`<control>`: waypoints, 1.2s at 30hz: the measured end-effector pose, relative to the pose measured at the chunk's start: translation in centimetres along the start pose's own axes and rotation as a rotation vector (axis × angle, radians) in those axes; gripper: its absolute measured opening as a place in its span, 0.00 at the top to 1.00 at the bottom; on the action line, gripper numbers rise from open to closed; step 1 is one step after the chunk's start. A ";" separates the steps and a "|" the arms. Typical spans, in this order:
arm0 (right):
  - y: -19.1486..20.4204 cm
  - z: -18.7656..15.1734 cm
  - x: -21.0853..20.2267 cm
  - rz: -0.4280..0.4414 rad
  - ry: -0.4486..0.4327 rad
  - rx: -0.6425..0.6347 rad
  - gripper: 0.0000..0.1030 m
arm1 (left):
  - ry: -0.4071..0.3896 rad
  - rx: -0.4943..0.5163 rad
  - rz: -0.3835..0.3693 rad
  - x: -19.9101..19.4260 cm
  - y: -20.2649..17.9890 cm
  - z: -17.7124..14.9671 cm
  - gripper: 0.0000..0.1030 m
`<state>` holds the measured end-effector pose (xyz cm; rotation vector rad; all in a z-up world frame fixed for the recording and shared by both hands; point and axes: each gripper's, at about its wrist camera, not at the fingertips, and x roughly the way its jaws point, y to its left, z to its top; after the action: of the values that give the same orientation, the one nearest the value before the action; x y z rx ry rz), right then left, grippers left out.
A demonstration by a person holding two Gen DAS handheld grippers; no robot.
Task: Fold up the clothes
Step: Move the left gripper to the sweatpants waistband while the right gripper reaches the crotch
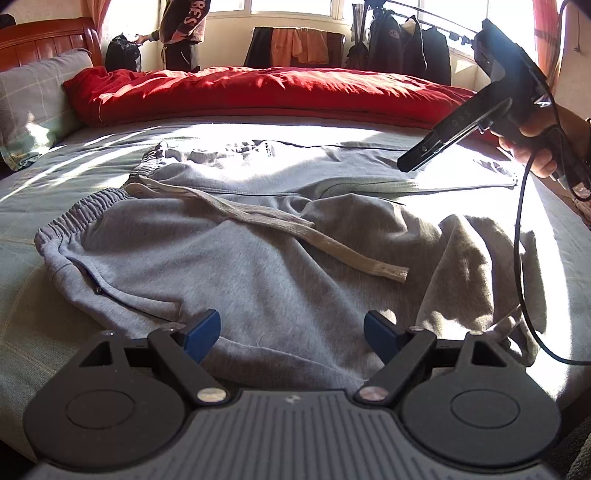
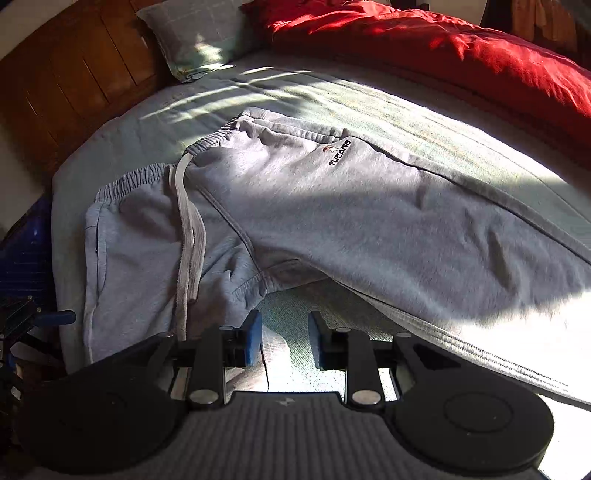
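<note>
There is one pair of grey sweatpants on the bed, with one drawstring that shows two flat ends in the right wrist view, and one printed logo. I count one red duvet at 12 o'clock and one pillow at 10 o'clock. There are two grippers: the left gripper with two blue pads, set wide apart, and the right gripper with two blue pads, a narrower gap between them. One hand holds it at 2 o'clock. One person stands near the window.
</note>
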<state>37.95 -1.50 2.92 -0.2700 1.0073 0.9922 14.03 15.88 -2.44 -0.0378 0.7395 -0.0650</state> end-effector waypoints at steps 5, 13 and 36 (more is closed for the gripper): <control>0.9 -4.0 -4.7 0.004 -0.045 0.026 0.65 | -0.013 0.042 -0.002 -0.4 -1.2 -0.9 0.18; 2.1 -12.6 -5.5 -0.029 -0.067 0.089 0.58 | -0.015 0.010 0.044 0.8 -1.1 -0.7 0.17; 3.5 -21.0 -7.2 -0.034 -0.317 0.310 0.42 | -0.080 -0.735 0.216 5.6 20.2 1.6 0.44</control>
<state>21.79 -16.32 -1.90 0.1243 0.8467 0.8038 20.22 35.67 -6.19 -0.6563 0.6514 0.4151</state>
